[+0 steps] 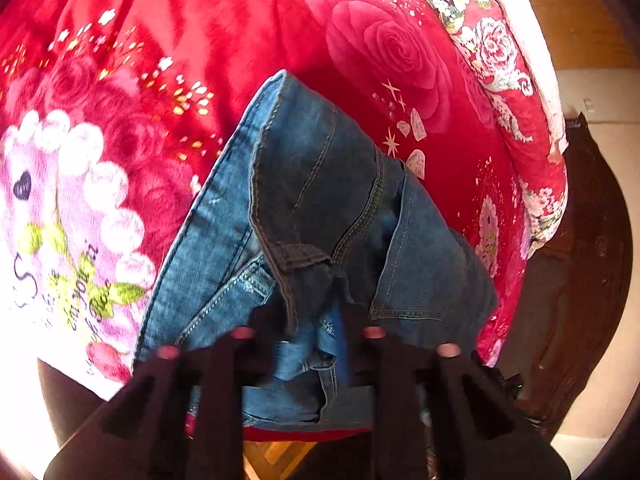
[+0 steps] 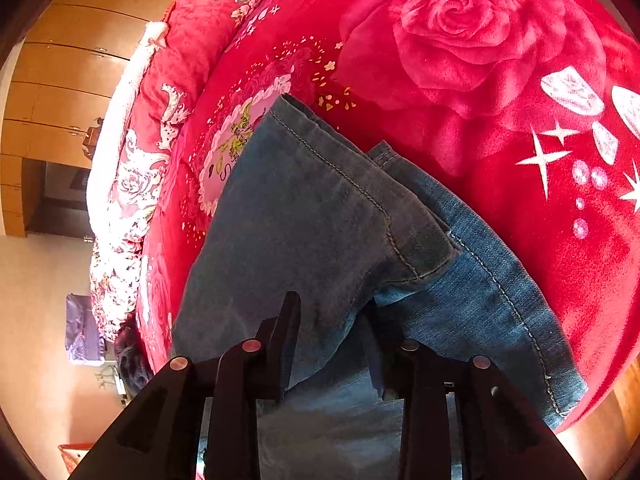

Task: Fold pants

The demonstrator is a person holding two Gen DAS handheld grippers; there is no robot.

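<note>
Blue jeans (image 1: 320, 184) lie folded in layers on a red rose-print blanket (image 1: 200, 20), one hem pointing away from me. My left gripper (image 1: 310, 332) is shut on a bunch of denim at the near end, by a belt loop and seam. In the right wrist view the jeans (image 2: 300, 220) show a darker top layer over a lighter leg. My right gripper (image 2: 332, 320) has its dark fingers (image 2: 288, 320) on either side of a thick fold of that denim and grips it. The fabric hides the tips of both grippers.
The blanket (image 2: 480, 200) covers a bed with a flowered border (image 2: 132, 184) along its edge. Wooden cupboards (image 2: 60, 80) stand beyond the bed. Dark carved wood (image 1: 580, 260) sits at the bed's side, and wooden floor (image 1: 276, 456) shows below the near edge.
</note>
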